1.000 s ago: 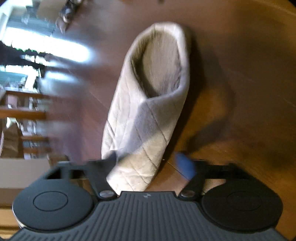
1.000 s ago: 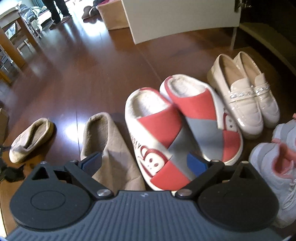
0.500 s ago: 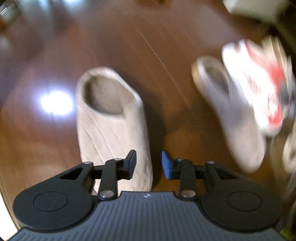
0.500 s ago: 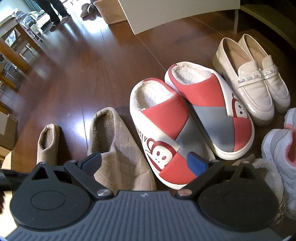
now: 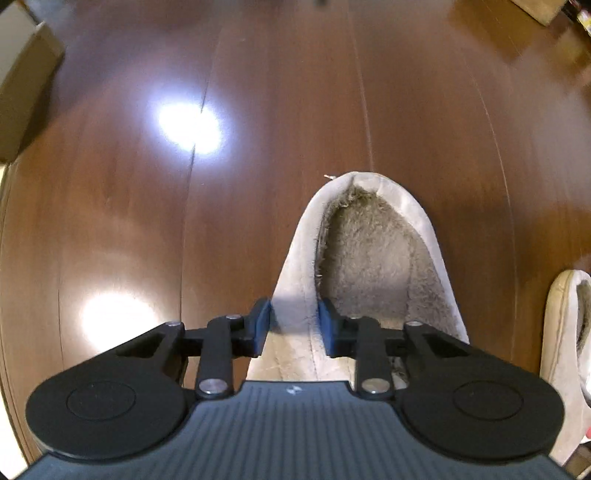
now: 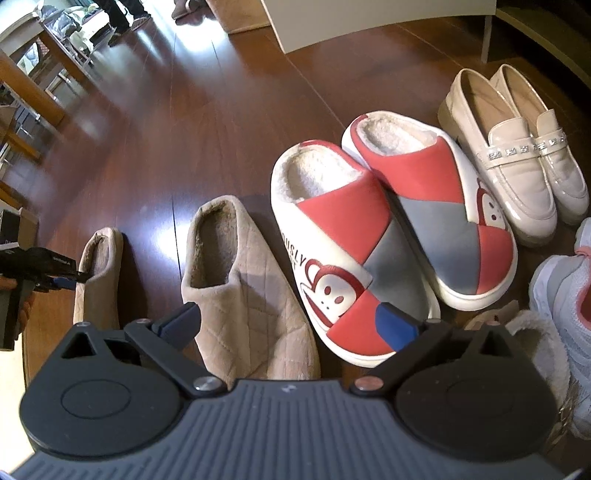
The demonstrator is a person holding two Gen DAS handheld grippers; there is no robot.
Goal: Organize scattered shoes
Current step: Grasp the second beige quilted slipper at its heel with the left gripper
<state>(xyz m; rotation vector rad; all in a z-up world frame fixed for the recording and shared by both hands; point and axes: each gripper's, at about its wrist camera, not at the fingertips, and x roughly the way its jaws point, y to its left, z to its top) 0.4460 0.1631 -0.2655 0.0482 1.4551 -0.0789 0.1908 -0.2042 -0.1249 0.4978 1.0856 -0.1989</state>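
My left gripper is shut on the left side wall of a beige quilted slipper, whose fuzzy opening points away from me. In the right wrist view that slipper looks narrow at the far left, with the left gripper on its edge. Its mate lies flat just to the right, seen also as a beige slipper at the left wrist view's right edge. My right gripper hangs open above the mate and a red, grey and white slipper, holding nothing.
A second red slipper, cream loafers, pink-grey sneakers and a furry slipper line the right. Dark wood floor stretches ahead; a cardboard box sits left. White furniture and a table stand far off.
My left gripper went from wide open around the slipper to shut on its side wall, and swung it round beside its mate. The right gripper drew back slightly.
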